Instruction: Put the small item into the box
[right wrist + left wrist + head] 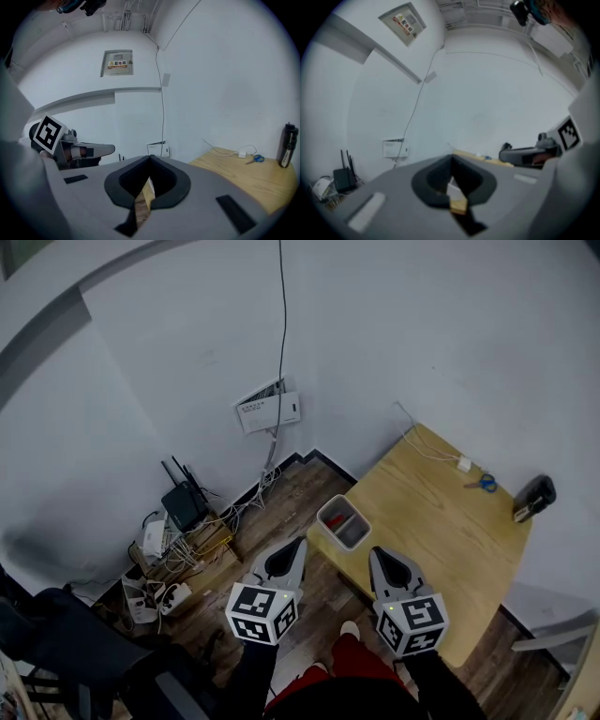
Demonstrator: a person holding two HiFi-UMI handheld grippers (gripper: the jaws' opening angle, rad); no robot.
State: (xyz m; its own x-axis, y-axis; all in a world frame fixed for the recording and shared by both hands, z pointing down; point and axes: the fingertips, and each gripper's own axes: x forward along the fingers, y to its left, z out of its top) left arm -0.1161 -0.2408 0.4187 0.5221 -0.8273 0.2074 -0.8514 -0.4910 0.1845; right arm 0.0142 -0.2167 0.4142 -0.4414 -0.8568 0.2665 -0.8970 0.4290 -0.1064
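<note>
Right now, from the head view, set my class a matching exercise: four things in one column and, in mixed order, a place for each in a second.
Things
1. box
2. scissors
3. bottle
4. router

Places
A. on the floor by the wall, among cables
B. at the table's right-hand corner in the head view
C. at the table's left-hand corner in the head view
D. flat on the table beside a white plug

Pairs: 1-C, 2-D, 3-B, 4-A

Two claws (298, 542) (375, 551), one box (324, 518), one table (441, 521)
</note>
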